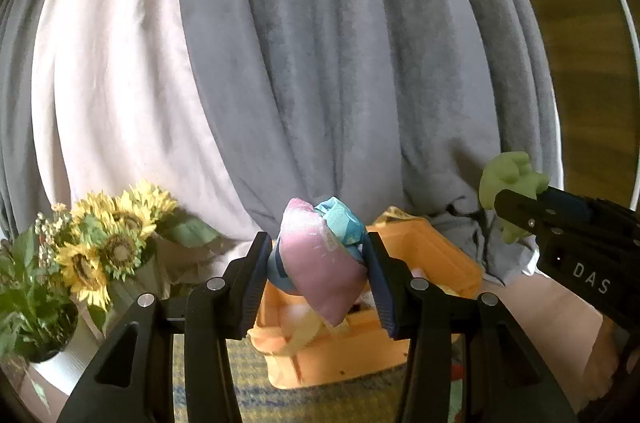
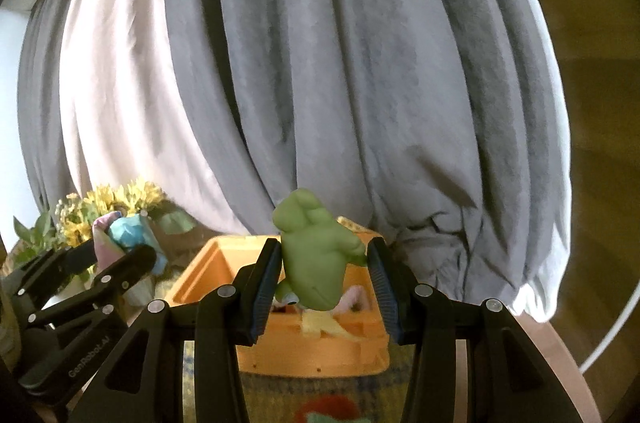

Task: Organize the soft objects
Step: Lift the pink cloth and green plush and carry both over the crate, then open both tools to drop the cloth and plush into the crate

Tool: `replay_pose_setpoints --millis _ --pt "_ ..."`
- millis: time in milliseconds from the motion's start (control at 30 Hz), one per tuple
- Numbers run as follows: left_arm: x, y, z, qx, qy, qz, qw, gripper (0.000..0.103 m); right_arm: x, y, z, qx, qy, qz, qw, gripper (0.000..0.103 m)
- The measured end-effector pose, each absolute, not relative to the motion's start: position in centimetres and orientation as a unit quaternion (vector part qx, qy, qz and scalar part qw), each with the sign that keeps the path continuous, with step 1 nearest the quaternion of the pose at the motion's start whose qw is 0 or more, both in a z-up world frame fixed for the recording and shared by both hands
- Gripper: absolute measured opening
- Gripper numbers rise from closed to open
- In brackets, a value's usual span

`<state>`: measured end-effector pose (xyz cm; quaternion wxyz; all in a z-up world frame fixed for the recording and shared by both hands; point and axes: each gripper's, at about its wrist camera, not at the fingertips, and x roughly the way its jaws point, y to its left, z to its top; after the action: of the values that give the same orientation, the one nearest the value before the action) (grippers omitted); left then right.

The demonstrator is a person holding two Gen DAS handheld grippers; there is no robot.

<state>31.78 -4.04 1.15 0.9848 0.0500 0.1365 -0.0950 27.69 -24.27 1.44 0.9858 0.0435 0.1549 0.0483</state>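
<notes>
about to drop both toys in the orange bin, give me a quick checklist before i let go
1. Left gripper jaws shut on the pink and blue pouch: ok.
2. Right gripper jaws shut on the green toy: ok.
3. Orange bin open-topped: ok.
4. Room left in the bin: cannot tell, soft items already lie inside.
5. Both toys directly over the opening: cannot tell.
6. Grippers apart from each other: ok.

The orange bin [image 1: 432, 247] is partly hidden behind the pink and blue cloth bundle [image 1: 320, 255], and its contents are a pale blur. In the right wrist view the green soft toy [image 2: 316, 255] covers the bin's middle. The red shape [image 2: 328, 405] on the near mat is cut off by the bottom edge. The sunflowers [image 2: 116, 199] are blurred.
</notes>
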Motion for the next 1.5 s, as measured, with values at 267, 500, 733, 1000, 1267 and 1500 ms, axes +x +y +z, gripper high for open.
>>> replay_pose_setpoints --millis 267,500,733,1000,1267,1500 --pt "34.9 -3.0 1.5 0.052 0.127 -0.074 0.988 0.046 31.3 -23.5 1.7 0.041 0.144 0.061 0.987 0.046" --pt "37.9 -2.7 1.1 0.059 0.134 -0.063 0.987 0.046 34.9 -22.9 1.1 0.039 0.153 0.068 0.985 0.046" --pt "42.1 -2.4 -0.6 0.048 0.177 -0.071 0.981 0.046 38.6 -21.7 -0.3 0.033 0.184 0.066 0.98 0.046" --pt "46.6 -2.9 -3.7 0.053 0.234 -0.084 0.967 0.046 42.9 -20.8 -3.0 0.032 0.252 0.058 0.966 0.046" --pt "49.4 -3.9 -6.5 0.075 0.288 -0.099 0.95 0.046 45.6 -20.9 -5.1 0.037 0.308 0.063 0.949 0.046" --pt "50.5 -4.1 -7.6 0.083 0.308 -0.099 0.943 0.05 47.1 -20.6 -6.4 0.033 0.349 0.067 0.934 0.046"
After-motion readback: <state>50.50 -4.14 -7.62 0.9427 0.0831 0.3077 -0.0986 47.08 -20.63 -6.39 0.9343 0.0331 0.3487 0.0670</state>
